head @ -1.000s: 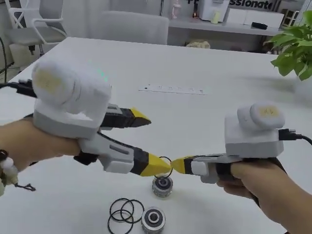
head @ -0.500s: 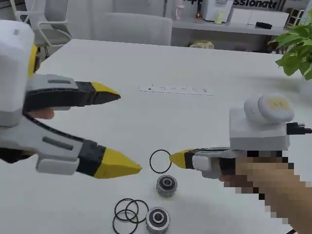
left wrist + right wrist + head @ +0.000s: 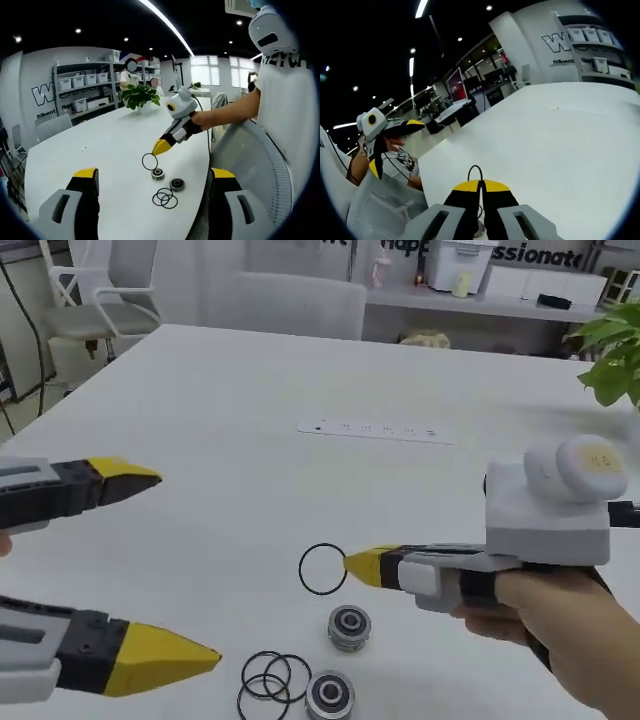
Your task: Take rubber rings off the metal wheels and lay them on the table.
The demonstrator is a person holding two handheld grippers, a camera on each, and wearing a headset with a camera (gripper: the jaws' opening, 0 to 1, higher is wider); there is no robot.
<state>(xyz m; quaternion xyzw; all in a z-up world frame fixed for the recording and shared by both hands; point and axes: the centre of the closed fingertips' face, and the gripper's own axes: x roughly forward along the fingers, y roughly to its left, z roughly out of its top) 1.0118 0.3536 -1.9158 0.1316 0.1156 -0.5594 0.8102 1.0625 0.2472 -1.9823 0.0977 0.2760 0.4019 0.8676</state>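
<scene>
Plainly, the right gripper (image 3: 352, 565) is clenched on a rubber ring (image 3: 301, 570) at the centre of the head view, the ring jutting left of its tips. The laid rings (image 3: 270, 677) lie on the table (image 3: 250, 440) toward the bottom edge, slightly left. The left gripper (image 3: 190, 566) gapes wide at lower left.

1. Left gripper (image 3: 190, 566): body cut off by the left picture edge; yellow-tipped jaws wide apart.
2. Rubber ring (image 3: 475, 166): top arc visible above the right gripper (image 3: 480, 184); remainder hidden behind its closed jaws.
3. Loose rings (image 3: 268, 680) and metal wheel (image 3: 330, 695) below that claw: clipped by the bottom edge; ring count uncertain.
</scene>
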